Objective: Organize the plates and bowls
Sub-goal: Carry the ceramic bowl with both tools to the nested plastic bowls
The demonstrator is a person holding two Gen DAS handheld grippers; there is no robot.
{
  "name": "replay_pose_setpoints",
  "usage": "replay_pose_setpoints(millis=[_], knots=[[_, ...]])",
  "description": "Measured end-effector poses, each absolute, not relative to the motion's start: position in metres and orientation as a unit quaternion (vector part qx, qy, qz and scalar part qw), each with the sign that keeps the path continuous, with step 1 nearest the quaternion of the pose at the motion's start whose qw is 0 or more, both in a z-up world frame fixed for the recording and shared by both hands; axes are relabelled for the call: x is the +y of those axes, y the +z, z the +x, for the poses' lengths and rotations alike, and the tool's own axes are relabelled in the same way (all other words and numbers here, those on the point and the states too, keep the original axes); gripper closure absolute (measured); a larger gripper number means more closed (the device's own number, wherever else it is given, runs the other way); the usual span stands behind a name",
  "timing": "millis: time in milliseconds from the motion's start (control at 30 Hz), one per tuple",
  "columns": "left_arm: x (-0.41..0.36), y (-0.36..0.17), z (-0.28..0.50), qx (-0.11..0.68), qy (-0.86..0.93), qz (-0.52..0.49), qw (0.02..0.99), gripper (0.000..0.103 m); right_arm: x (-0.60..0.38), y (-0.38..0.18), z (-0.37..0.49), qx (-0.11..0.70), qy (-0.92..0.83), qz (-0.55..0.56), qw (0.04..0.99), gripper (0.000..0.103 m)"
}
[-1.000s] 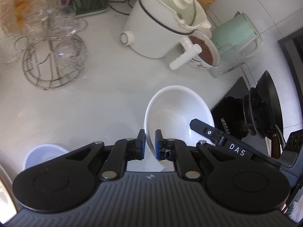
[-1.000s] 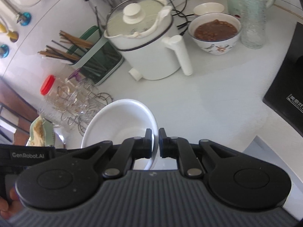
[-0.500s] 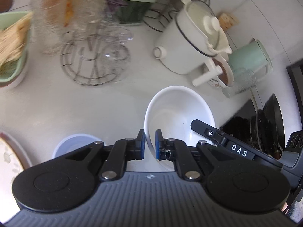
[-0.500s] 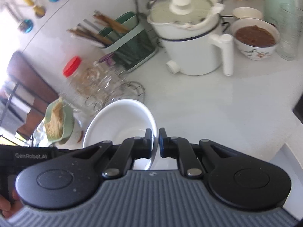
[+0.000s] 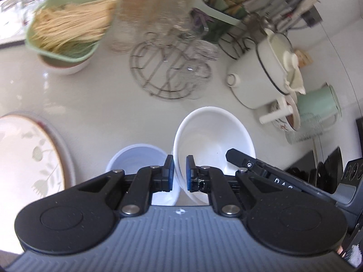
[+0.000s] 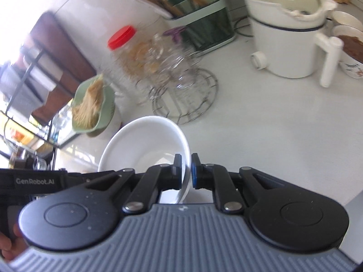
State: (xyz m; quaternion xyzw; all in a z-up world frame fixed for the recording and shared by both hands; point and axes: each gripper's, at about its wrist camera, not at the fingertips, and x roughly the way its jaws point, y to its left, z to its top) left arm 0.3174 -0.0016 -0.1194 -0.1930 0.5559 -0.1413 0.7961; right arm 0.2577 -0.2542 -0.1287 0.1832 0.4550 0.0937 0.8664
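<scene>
While the white table point(image 5: 95, 104) carried a patterned plate point(image 5: 27, 156), a lidded white pot point(image 6: 288, 36), a wire glass rack point(image 6: 183, 99) and a green bowl of noodles point(image 5: 65, 27), the white bowl point(image 5: 213, 136) was held above it. "GenRobot.AI" showed on the left claw point(image 5: 180, 172), clenched on the bowl's rim; the right claw point(image 6: 186, 170) gripped the opposite rim.

plain white bowl point(image 5: 215, 133), leaf-patterned plate point(image 5: 25, 156), red-lidded jar point(image 6: 127, 45).
</scene>
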Motion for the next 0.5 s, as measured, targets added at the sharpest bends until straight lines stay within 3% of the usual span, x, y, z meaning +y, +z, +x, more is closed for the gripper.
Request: replay_pose_setpoints(millis=[500], knots=[[0.038,-0.168,0.297,0.591,-0.055,-0.210,0.777,0.092,-0.196,-0.163,0.264,0.515,0.156,0.092,0.838,0.089]])
